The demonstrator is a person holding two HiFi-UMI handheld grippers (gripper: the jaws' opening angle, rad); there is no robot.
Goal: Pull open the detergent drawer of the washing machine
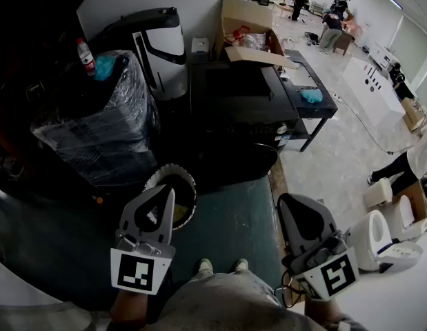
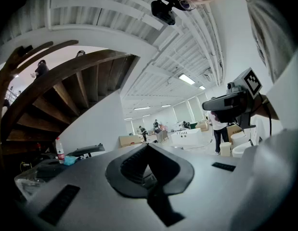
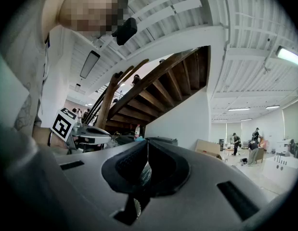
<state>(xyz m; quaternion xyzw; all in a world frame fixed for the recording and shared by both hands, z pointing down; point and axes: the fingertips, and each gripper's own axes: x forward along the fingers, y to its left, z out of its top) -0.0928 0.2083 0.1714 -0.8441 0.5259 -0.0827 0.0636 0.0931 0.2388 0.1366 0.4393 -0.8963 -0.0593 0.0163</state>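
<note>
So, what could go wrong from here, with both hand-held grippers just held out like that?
The left hand-held gripper and right hand-held gripper are both shut and empty: one must open before it can grip anything. The bin sits just ahead of the feet, so it could easily be kicked. The clutter ahead is dark, so a reach might knock over the bottle.

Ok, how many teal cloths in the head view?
2. One teal cloth beside the bottle atop the wrapped appliance, another on the black table. Others may be hidden.
</note>
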